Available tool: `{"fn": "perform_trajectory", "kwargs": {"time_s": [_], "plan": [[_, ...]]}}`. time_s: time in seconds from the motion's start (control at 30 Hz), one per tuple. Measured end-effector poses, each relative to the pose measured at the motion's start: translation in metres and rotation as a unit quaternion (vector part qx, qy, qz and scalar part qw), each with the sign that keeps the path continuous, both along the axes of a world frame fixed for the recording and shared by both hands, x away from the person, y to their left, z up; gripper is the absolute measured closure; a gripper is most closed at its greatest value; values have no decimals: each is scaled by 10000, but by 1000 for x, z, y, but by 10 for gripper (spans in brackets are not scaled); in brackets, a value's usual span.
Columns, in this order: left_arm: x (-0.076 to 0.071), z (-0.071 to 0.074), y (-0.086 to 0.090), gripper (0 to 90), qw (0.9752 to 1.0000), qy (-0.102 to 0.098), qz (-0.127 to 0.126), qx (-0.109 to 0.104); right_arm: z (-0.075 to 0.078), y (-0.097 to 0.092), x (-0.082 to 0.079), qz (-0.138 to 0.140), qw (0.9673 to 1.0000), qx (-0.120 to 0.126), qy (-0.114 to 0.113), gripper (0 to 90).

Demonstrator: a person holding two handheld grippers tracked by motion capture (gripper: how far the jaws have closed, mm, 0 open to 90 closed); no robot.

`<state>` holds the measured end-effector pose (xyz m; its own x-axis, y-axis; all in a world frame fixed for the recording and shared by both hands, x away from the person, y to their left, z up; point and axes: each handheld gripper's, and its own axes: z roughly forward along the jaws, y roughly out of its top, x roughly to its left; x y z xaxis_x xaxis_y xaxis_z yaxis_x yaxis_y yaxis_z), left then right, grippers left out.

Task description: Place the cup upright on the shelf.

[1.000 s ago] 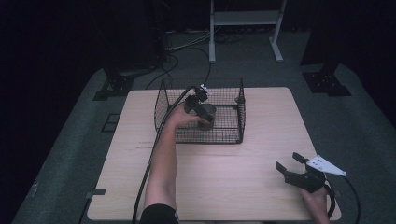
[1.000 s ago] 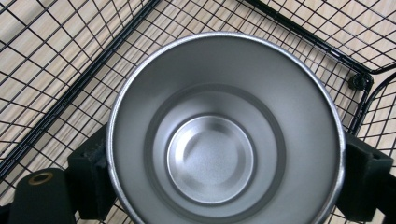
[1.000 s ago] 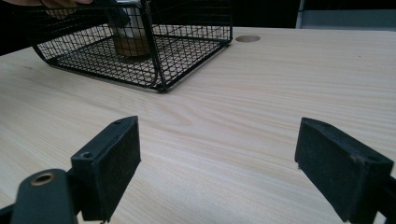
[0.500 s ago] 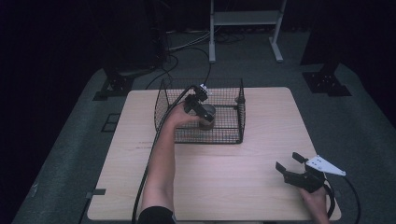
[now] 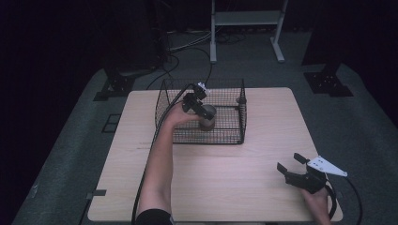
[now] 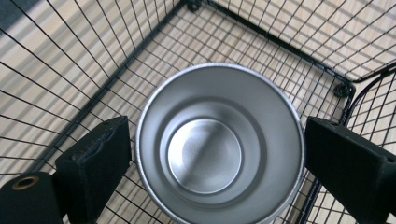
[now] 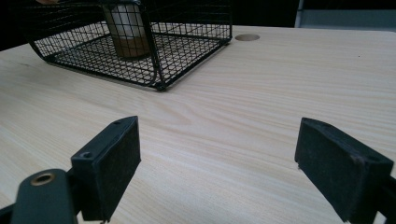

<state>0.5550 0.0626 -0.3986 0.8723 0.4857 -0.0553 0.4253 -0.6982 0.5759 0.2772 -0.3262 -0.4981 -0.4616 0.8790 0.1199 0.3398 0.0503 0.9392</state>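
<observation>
A shiny metal cup [image 6: 205,154] stands upright on the floor of a black wire basket [image 5: 206,136], seen from above down to its empty bottom. My left gripper [image 5: 199,110] reaches into the basket from the left and points down over the cup [image 5: 207,117]. Its jaws have just been opening. The cup sits between them, and both pads [image 6: 95,163] stand just off its rim. My right gripper [image 5: 289,161] rests open near the table's front right corner, with nothing between its fingers. In the right gripper view the cup [image 7: 126,28] shows through the basket's mesh [image 7: 154,60].
The basket sits at the back middle of a light wooden table [image 5: 234,178]. A round hole [image 7: 247,37] is in the tabletop beside the basket. Dark floor, cables and a metal stand [image 5: 246,18] lie beyond the far edge.
The left gripper has barely shifted inside the basket, and the cup now shows more plainly beneath it. The right gripper has not moved.
</observation>
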Motion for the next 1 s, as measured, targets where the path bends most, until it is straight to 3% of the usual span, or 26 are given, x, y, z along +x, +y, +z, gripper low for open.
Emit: {"fn": "perform_trajectory", "kwargs": {"time_s": [0.23,0.4,0.6,0.77,1.0], "plan": [[-5,12,1,78,9998,-111,-58,-184,0,0,0,-3,10000,-15,1,135],[-11,18,4,78,9995,-229,-76,-193,0,1,0,-17,10000,-30,4,135],[-20,31,13,79,9986,-350,-89,-385,0,1,0,7,10000,-70,0,135],[-35,46,18,79,9973,-509,-200,-490,0,2,0,6,10000,-88,13,135],[-51,55,23,79,9953,-677,-295,-622,0,2,0,5,10000,-98,20,135]]}}
